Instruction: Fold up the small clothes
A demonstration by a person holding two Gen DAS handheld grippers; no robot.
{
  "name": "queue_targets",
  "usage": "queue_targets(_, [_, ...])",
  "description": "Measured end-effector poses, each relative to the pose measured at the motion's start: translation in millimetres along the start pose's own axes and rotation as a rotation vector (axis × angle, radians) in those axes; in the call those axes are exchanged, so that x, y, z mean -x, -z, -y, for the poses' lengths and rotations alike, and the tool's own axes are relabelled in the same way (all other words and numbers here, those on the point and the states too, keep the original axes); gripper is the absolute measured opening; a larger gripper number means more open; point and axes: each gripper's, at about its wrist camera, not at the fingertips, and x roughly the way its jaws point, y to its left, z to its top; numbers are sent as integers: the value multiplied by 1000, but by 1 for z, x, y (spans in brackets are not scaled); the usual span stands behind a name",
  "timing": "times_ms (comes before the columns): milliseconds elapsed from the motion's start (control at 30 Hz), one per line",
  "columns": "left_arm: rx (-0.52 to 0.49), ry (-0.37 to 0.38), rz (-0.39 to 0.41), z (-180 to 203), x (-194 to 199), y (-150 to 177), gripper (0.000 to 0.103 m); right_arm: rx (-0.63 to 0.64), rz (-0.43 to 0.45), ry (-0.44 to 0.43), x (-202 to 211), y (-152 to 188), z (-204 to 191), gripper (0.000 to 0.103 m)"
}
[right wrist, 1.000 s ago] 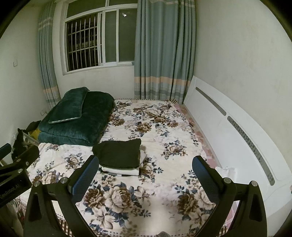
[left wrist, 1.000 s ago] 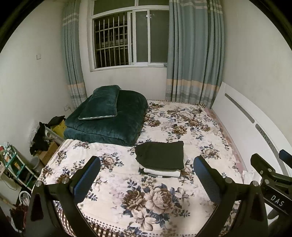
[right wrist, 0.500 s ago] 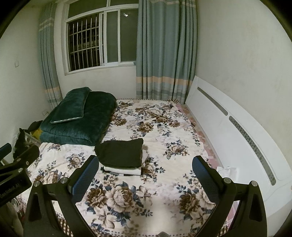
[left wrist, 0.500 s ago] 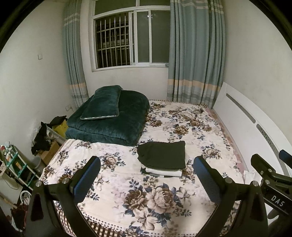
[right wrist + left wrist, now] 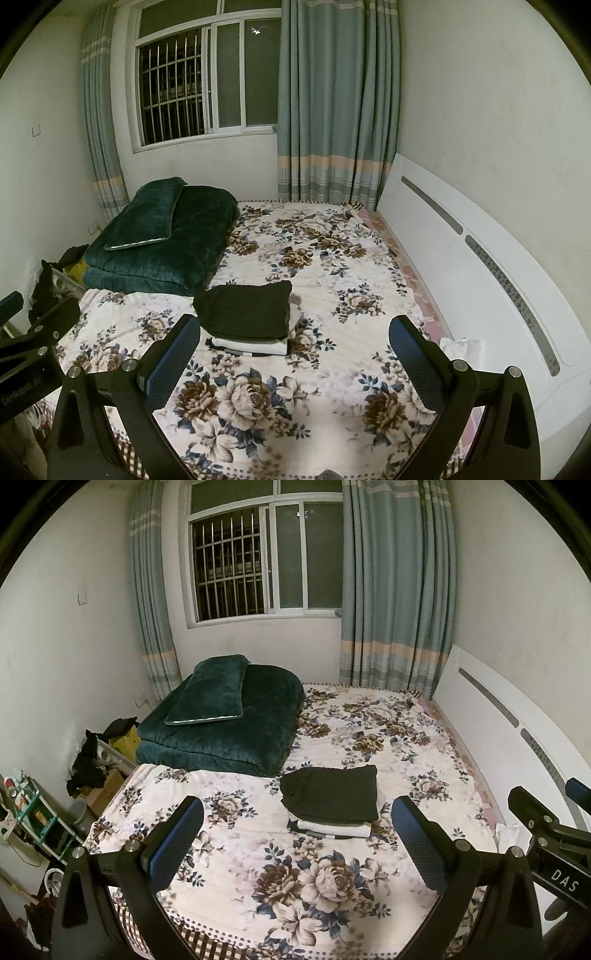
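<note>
Both grippers backed away; fingers spread, empty; folded dark garment [image 5: 330, 794] tops soft stack.

A: Bed cover [image 5: 369, 734]: cream ground, brown and white roses, navy leaves. Checked brown edge nearest the tongs.
B: Folded stack [image 5: 332, 801]: dark olive-black on top, white below, one black-and-white striped layer.
A: Quilt [image 5: 236, 731] left of stack, deep teal. Curtains [image 5: 395, 590] grey-blue, peach band low.
B: Tongs pads [image 5: 177, 842] blue, frames black.
</note>
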Motion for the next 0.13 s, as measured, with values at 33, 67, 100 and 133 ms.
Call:
queue_targets(33, [0,-1,3,-1,1,0,103,-1,0,0,0,0,0,103])
queue_targets(67, [-1,-2,7,-3,1,0,103,-1,-1,-1,0,0,0,103])
queue_targets(100, [-2,-2,7,-5,1,-1,103,0,0,1,0,1,0,103])
queue_targets(133, [0,0,6,-7,1,-1,103,-1,0,2,1,1,0,103])
